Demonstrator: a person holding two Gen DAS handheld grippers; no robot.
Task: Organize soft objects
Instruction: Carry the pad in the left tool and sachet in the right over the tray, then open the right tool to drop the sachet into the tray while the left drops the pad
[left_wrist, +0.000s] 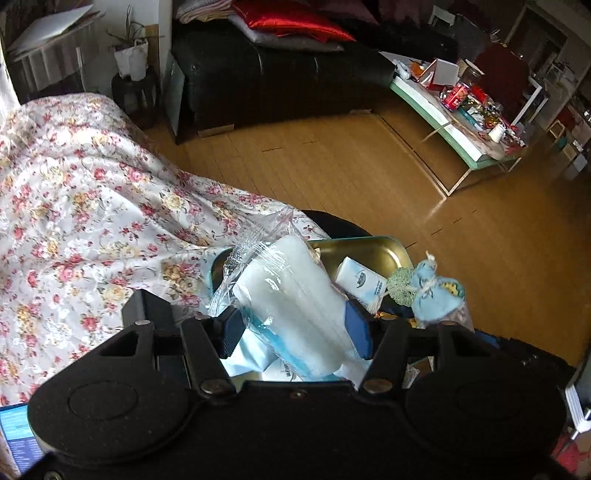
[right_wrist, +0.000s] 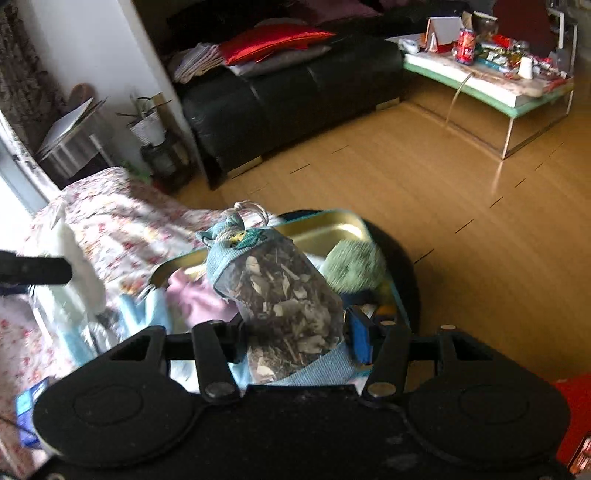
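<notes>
My left gripper (left_wrist: 295, 328) is shut on a clear plastic pack of white cotton pads (left_wrist: 291, 295) and holds it above a gold metal tray (left_wrist: 373, 251). A white tissue pack (left_wrist: 360, 282), a green knitted ball (left_wrist: 402, 282) and a light blue sachet (left_wrist: 432, 295) are at the tray. My right gripper (right_wrist: 295, 332) is shut on the blue mesh sachet of dried herbs (right_wrist: 280, 291), held over the same tray (right_wrist: 332, 225). The green ball (right_wrist: 352, 267), a pink cloth (right_wrist: 199, 299) and a light blue cloth (right_wrist: 147, 314) lie in it. The cotton pad pack (right_wrist: 74, 266) shows at the left.
The tray rests on a black round stool (right_wrist: 406, 266) beside a floral-covered surface (left_wrist: 74, 206). A black sofa (left_wrist: 266, 81) with red cushions stands at the back. A cluttered low table (left_wrist: 465, 122) stands at the right on the wood floor.
</notes>
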